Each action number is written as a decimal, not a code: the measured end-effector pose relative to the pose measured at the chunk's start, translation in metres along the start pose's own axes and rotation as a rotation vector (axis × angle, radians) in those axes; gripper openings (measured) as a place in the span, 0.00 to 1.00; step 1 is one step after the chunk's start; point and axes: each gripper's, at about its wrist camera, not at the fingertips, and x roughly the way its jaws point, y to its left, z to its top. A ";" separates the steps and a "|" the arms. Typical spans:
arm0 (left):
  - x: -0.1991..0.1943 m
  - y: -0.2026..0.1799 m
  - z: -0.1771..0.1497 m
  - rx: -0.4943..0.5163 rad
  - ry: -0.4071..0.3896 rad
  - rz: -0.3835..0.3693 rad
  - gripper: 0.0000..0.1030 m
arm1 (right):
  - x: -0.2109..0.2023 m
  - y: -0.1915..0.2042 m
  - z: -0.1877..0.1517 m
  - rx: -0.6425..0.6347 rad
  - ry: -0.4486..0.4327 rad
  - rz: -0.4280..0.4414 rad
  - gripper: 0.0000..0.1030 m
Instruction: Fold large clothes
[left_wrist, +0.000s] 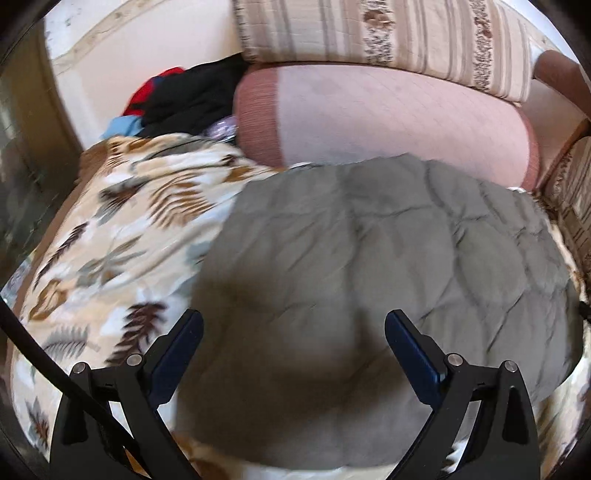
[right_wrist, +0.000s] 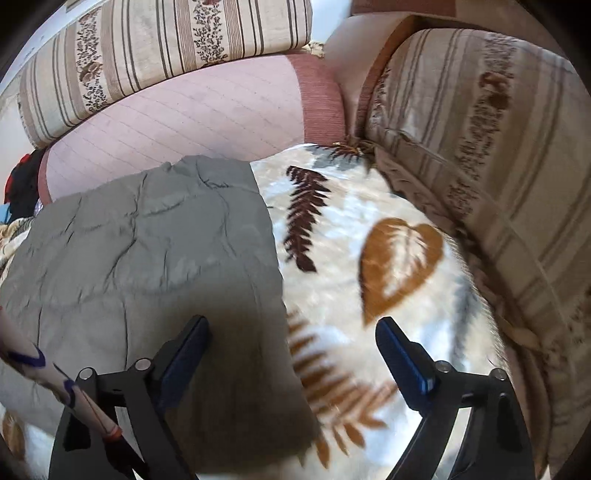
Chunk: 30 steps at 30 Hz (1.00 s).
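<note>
Biggest risk right now: the garment is already a thick, puffy grey rectangle, and stuff like that loves to spring back open. If you pinch only the top layer at the near edge, you'll probably peel that layer off and undo the fold instead of moving the whole stack. The blanket underneath is fluffy too, so a low scoop could grab the leaf-print pile along with the grey cloth and drag both.

Second thing: both views are smeared with motion blur, so it looks like you're moving fast. Fast plus a bulky bundle usually means a crooked edge, at least that's my guess.

Where it sits: in the left wrist view the garment fills the centre and lower right of the frame, lying flat on the blanket, with its far edge close up to the pink bolster. In the right wrist view it takes up the left half, and its right edge runs down the middle toward the bottom of the frame.

Pose: your left gripper hovers above the garment's near part, fingers spread wide, nothing between them. Your right gripper is also spread wide and empty, straddling that right edge, with one finger over grey cloth and the other over blanket. I can't tell if either one actually touches the fabric.

The clothes pile in the upper left is well clear.
</note>
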 end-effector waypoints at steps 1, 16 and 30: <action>0.000 0.003 -0.003 0.000 0.003 0.017 0.96 | -0.005 -0.001 -0.005 0.002 -0.003 0.003 0.92; -0.011 0.090 -0.078 -0.163 0.064 0.138 0.96 | -0.053 0.018 -0.063 -0.039 0.006 0.040 0.92; -0.066 0.086 -0.129 -0.285 0.050 0.047 0.96 | -0.096 0.090 -0.099 -0.185 -0.050 0.106 0.92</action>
